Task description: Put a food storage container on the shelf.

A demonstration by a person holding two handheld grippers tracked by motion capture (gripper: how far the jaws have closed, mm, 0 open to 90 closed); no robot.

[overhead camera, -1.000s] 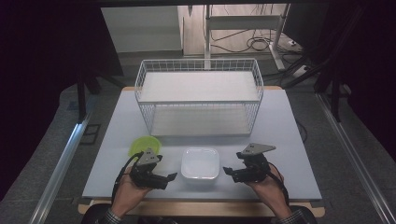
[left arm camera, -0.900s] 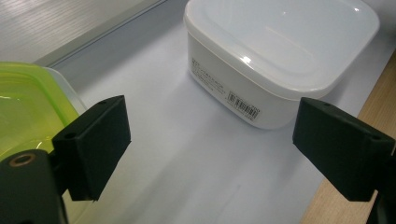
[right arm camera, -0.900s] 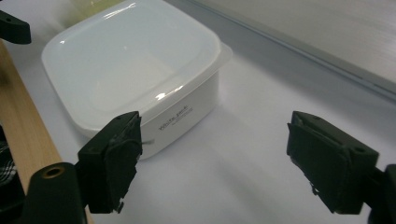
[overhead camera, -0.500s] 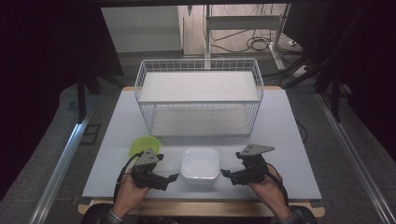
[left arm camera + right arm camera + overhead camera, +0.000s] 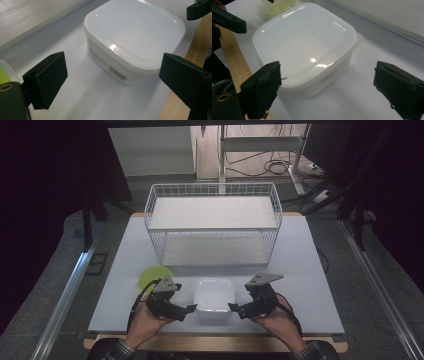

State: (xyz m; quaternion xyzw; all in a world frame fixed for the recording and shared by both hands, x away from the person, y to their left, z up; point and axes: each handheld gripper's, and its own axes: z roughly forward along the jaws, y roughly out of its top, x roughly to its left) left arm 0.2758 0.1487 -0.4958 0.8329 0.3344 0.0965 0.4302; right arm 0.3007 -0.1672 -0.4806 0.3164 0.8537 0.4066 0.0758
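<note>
At the near edge of the table point(image 5: 320, 270), between the person's two hands, sits a white lidded container point(image 5: 214, 294), square with rounded corners, its lid pressed on all round. The left gripper point(image 5: 189, 310) points at it from the left and the right gripper point(image 5: 234, 308) from the right, each tip just beside a side wall but not touching it. Seen from the left gripper view, those jaws stand wide apart with the container point(image 5: 135, 40) beyond them and nothing between. The right gripper's jaws have just been opening and now stand wide too, the container point(image 5: 307, 50) ahead of them and no pad on it. A green bowl point(image 5: 152, 276) lies a little farther off on the left, and a white wire basket point(image 5: 215, 227) stands at the far side of the table.

I would judge this the approach step: both tools are lined up on the container, and no grip is made. The next move seems to call for closing in from both sides evenly, pads square on the opposite walls or under the lid's rim, so the smooth box does not skid toward the wooden edge.
</note>
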